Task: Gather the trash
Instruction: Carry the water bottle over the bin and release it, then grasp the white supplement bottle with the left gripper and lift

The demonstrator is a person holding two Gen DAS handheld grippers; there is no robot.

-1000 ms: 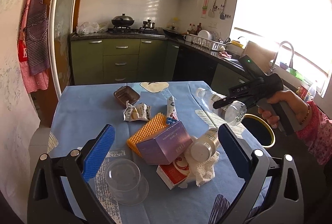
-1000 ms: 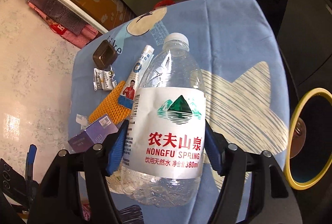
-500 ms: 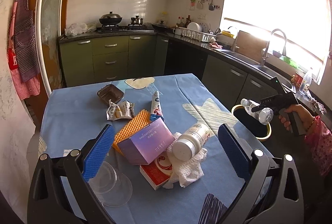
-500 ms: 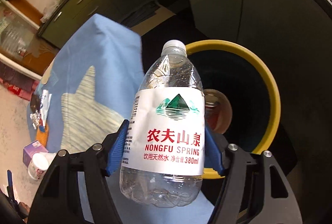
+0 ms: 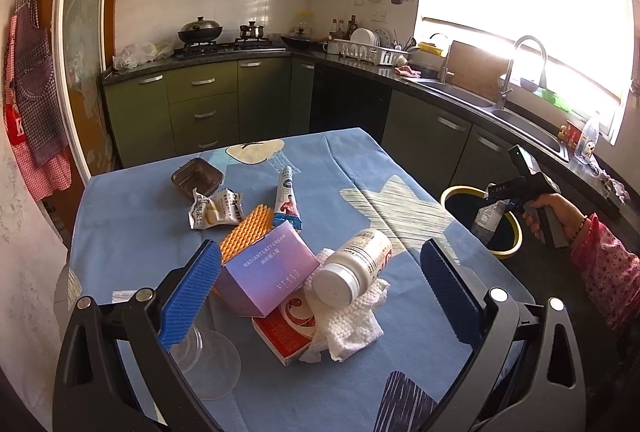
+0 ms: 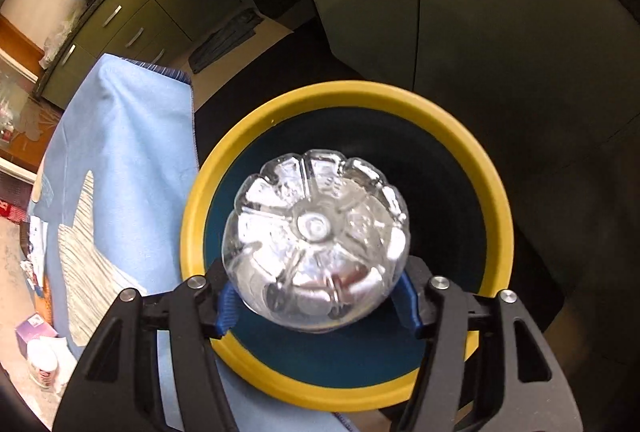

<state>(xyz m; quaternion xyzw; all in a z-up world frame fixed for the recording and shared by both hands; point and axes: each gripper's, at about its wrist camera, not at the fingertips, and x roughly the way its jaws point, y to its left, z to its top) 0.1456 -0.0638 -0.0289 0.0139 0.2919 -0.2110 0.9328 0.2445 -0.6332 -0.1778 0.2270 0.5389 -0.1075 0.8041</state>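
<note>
My right gripper (image 6: 316, 306) is shut on a clear plastic water bottle (image 6: 316, 232), cap pointing down over the yellow-rimmed trash bin (image 6: 492, 200). In the left wrist view the bottle (image 5: 486, 218) hangs over the bin (image 5: 452, 194) beside the table. My left gripper (image 5: 316, 296) is open and empty above the trash pile: a purple cream box (image 5: 268, 268), a white pill bottle (image 5: 352, 268), a crumpled white tissue (image 5: 352, 328), a red-and-white carton (image 5: 284, 336), an orange ridged piece (image 5: 244, 238), a tube (image 5: 286, 196), a crumpled wrapper (image 5: 216, 212), a brown tray (image 5: 196, 178) and a clear plastic cup (image 5: 208, 356).
The table has a blue cloth (image 5: 132, 232) and the bin stands on the dark floor off its right edge. Green kitchen cabinets (image 5: 208, 108), a stove and a sink counter (image 5: 480, 104) run along the back and right. An apron hangs on the left wall (image 5: 32, 92).
My right gripper has tipped the bottle from upright to cap-down over the bin opening. My left gripper has drawn back slightly and stays open over the pile.
</note>
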